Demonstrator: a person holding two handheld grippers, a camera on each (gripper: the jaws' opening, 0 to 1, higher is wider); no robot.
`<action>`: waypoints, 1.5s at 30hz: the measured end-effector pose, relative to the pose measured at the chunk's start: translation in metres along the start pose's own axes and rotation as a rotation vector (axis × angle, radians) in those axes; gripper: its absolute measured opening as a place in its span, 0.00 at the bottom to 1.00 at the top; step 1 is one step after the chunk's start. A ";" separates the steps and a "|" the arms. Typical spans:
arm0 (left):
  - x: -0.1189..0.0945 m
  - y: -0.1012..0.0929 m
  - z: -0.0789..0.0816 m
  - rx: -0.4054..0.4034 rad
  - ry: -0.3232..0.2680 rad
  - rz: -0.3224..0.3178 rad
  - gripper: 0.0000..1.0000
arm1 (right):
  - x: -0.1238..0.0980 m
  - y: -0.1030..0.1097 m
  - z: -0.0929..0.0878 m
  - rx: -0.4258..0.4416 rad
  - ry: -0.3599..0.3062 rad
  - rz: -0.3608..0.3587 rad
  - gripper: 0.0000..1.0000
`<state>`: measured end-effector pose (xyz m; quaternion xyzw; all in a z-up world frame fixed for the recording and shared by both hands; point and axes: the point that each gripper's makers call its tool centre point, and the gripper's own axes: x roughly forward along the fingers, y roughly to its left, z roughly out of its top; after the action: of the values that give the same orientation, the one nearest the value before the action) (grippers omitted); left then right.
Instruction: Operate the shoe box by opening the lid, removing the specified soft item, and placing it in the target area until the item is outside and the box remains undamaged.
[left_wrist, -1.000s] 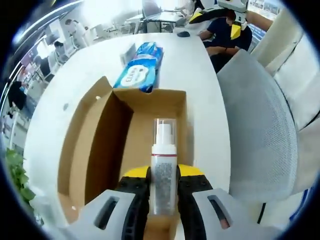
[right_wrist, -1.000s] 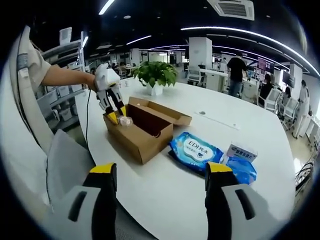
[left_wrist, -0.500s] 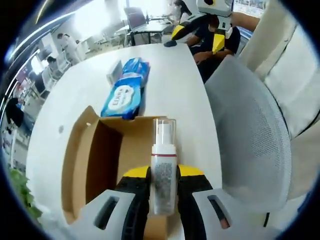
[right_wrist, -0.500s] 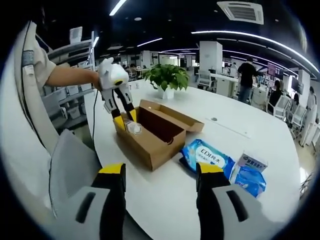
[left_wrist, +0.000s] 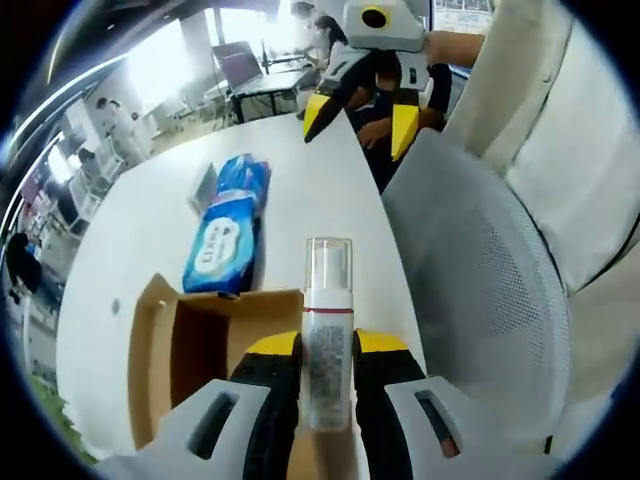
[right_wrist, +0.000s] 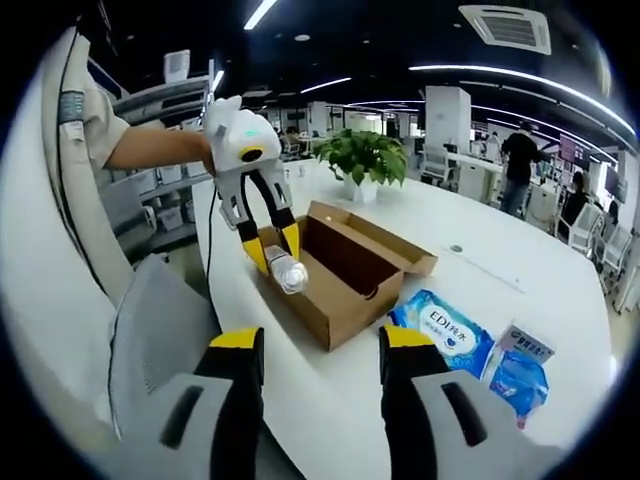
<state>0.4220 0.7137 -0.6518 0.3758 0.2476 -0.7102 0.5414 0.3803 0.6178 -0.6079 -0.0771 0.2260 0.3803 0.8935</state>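
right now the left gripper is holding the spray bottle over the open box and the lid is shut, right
Not quite: the lid is open, not shut. The right gripper view shows the shoe box with its flap folded back. The rest holds: the left gripper grips the spray bottle between its fingers above the open box.

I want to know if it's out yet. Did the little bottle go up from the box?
Yes. In the right gripper view the bottle, gripped by the left claw, has risen from inside the cardboard box to above its near end.
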 end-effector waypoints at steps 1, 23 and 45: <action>0.001 -0.001 0.002 0.001 -0.004 -0.003 0.18 | 0.000 0.001 0.000 -0.002 0.000 0.003 0.41; 0.019 -0.030 0.040 0.072 -0.070 -0.068 0.18 | 0.022 0.037 0.007 -0.099 0.017 0.148 0.26; 0.021 -0.039 0.053 0.086 -0.179 -0.099 0.18 | 0.028 0.049 0.003 -0.255 0.067 0.171 0.17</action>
<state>0.3677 0.6729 -0.6391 0.3211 0.1856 -0.7770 0.5087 0.3633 0.6709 -0.6160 -0.1833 0.2113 0.4778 0.8327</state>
